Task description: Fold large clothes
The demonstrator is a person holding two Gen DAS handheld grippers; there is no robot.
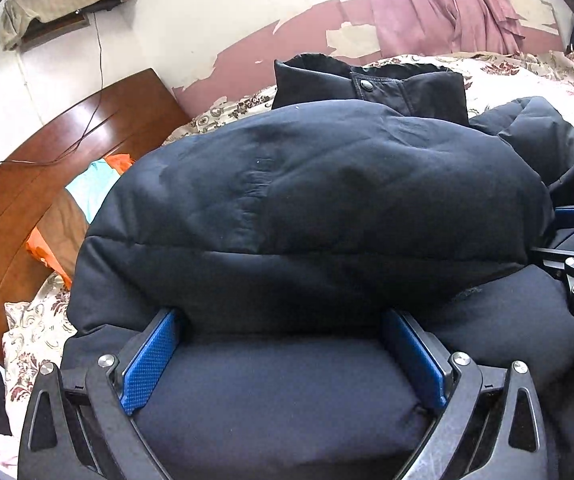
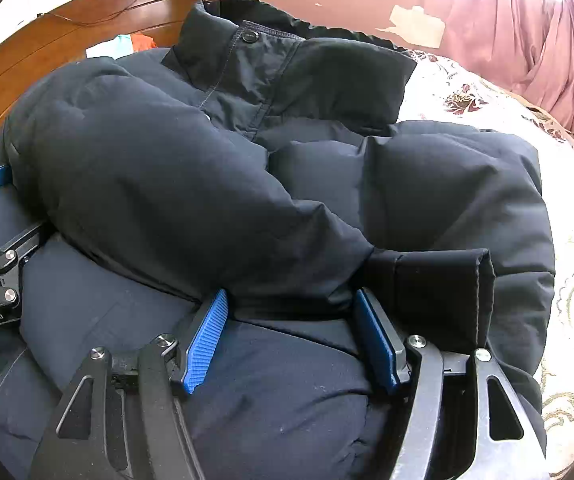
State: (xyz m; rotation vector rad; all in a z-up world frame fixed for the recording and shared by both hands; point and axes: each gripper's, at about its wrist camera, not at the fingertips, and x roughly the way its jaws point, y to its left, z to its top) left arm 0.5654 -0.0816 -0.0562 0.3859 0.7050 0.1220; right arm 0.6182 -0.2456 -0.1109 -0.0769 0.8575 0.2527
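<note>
Pressing into the dark navy puffer jacket (image 1: 287, 208), your left gripper (image 1: 283, 356) has its blue pads (image 1: 149, 364) spread wide, tips tucked under the folded sleeve (image 2: 159, 184) with padding bulging between them; nothing pinched. Your right gripper (image 2: 291, 340) sits the same way, fingers wide, tips under the sleeve just short of the cuff (image 2: 443, 292).

Sleeve's long axis runs across the body, cuff end toward your right. Jacket lies front up on the floral bedspread (image 2: 487, 96), collar (image 2: 287, 60) and its snap button (image 2: 250, 36) pointing away from you toward the peeling wall (image 1: 247, 52).

Both grippers come in low and side by side, aimed forward over the hem. Partial text "enRobot.AI" readable on your left gripper in the right view. Wooden headboard (image 1: 47, 152) far left, pink curtain (image 1: 439, 4) far right.
</note>
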